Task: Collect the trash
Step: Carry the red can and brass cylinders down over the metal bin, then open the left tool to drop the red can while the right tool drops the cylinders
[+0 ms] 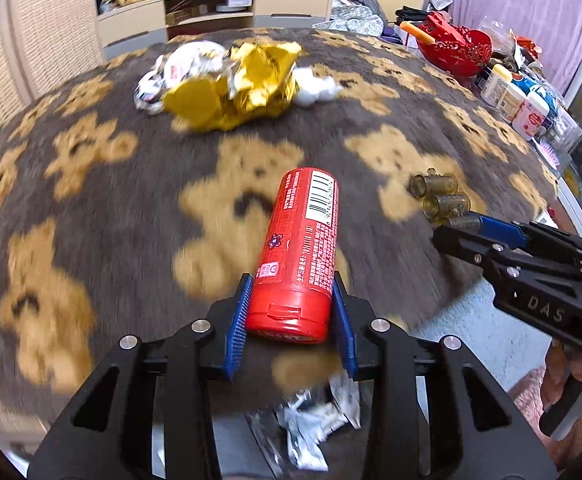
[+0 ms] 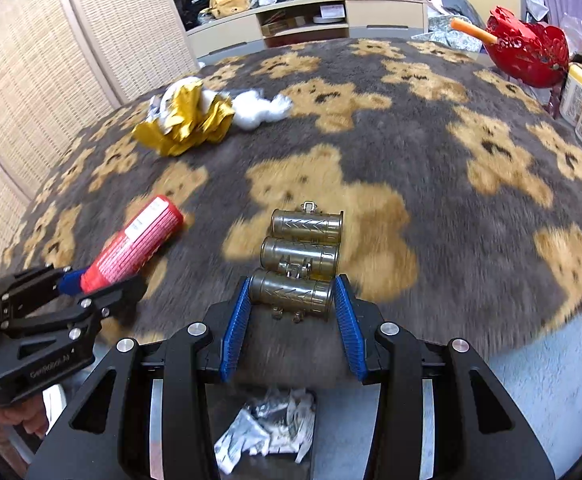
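A red cylindrical canister (image 1: 303, 240) with a barcode label sticks out forward from my left gripper (image 1: 291, 280), whose blue pads press on both sides of its capped end. My right gripper (image 2: 294, 282) is shut on the nearest tube of a bronze-coloured piece of three joined plastic cylinders (image 2: 299, 264). Both held things hang above the near edge of a brown bear-patterned blanket (image 2: 471, 220). Farther back on it lie a crumpled gold wrapper (image 1: 243, 84) and white tissue (image 1: 315, 88). Below both grippers, crumpled silver-white wrappers (image 2: 267, 428) lie in a dark container.
A red openwork basket (image 1: 455, 48) with an orange stick and several bottles (image 1: 511, 100) stand along the right edge. A woven screen (image 2: 31, 80) rises at the left and a low cabinet (image 2: 311, 16) stands behind. A hand (image 1: 571, 380) holds the right gripper's handle.
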`<control>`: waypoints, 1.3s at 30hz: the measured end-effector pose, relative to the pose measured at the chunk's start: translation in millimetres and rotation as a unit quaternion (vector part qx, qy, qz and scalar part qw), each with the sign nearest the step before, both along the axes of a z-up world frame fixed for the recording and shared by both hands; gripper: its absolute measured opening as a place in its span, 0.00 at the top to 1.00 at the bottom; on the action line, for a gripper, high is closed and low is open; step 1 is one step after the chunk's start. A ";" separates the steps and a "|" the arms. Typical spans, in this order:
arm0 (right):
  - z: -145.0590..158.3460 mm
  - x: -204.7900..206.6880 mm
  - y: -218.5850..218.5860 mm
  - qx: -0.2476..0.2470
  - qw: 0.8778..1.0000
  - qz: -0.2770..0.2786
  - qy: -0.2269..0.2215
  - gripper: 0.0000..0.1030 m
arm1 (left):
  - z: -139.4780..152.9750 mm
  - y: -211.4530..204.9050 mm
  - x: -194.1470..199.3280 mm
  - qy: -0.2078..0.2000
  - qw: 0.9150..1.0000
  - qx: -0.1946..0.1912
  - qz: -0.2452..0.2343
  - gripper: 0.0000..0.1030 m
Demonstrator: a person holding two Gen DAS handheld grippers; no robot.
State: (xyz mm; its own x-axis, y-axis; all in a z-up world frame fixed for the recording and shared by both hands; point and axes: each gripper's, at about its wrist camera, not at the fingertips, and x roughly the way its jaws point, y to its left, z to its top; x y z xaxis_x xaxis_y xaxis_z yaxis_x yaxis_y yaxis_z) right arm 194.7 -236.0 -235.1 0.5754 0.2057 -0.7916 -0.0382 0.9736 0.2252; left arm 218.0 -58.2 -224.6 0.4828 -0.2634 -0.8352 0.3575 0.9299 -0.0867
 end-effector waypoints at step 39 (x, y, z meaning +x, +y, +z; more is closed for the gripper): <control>-88.0 -102.9 48.8 0.035 0.987 0.055 0.145 0.57 | -89.7 17.4 -138.5 0.112 0.993 0.014 0.037 0.73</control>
